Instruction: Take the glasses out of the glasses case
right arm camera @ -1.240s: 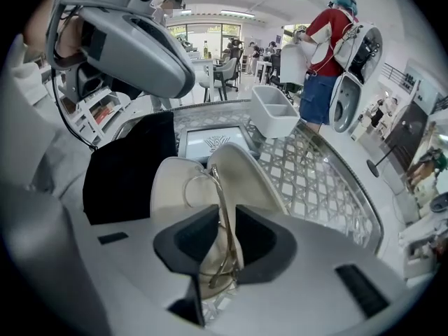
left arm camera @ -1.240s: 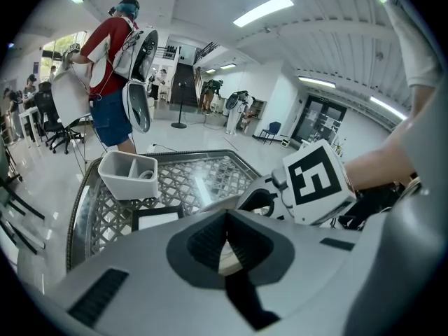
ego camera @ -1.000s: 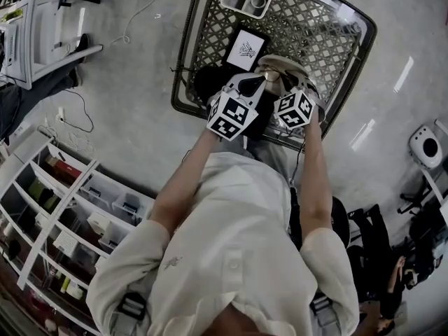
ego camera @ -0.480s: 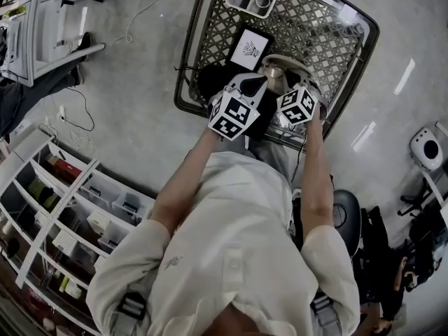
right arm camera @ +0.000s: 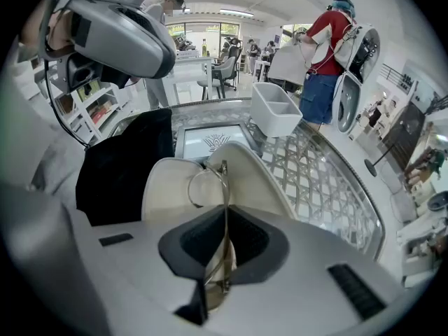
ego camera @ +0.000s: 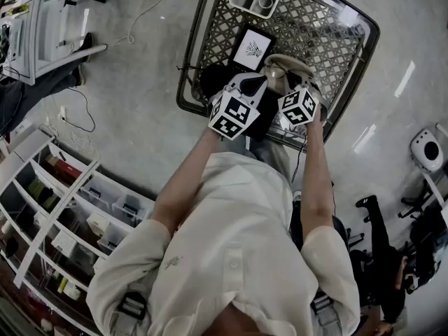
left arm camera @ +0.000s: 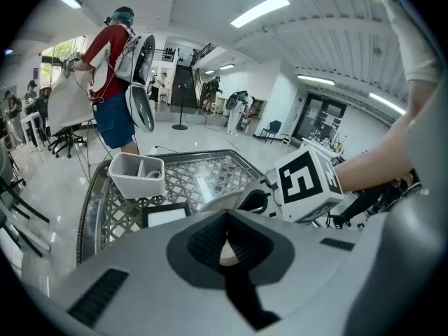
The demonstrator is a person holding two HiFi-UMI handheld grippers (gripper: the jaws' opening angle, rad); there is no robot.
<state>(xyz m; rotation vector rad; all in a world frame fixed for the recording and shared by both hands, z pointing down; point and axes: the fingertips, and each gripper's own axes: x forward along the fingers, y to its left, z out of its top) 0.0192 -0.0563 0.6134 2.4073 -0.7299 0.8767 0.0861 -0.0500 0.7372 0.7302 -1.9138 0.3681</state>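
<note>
1. Little has moved in the last second. Both grippers sit by the case (right arm camera: 164, 187) almost where they were, and my right gripper (right arm camera: 226, 212) is only a touch further over it.
2. My right gripper is clamped on the glasses (right arm camera: 225, 194), with the thin wire frame pinched between the jaws. The glasses hang just above the open case. I cannot tell whether the far lens is clear of the case's shell.
3. My left gripper (left arm camera: 226, 214) is at the case's left side, its jaws closed tip to tip. A pale patch shows in the gap behind the tips, and I cannot tell what it is. My guess is that this gripper grips nothing.
4. What could go wrong, as I judge it:
   - The frame is thin, so squeezing harder could bend it.
   - A loose grip could let it pivot or slide out.
   - If I lift at a slant, the far lens ring could catch the case's rim.
   - Nothing seems to pin the case, so it could come up or skid along with the glasses.
5. The glasses' long axis runs along my right jaws, away from me and down the length of the case. One lens ring is past the jaw tips, over the case and turned slightly left. The other end lies back between the jaws. The frame is edge-on to my gripper's camera.
</note>
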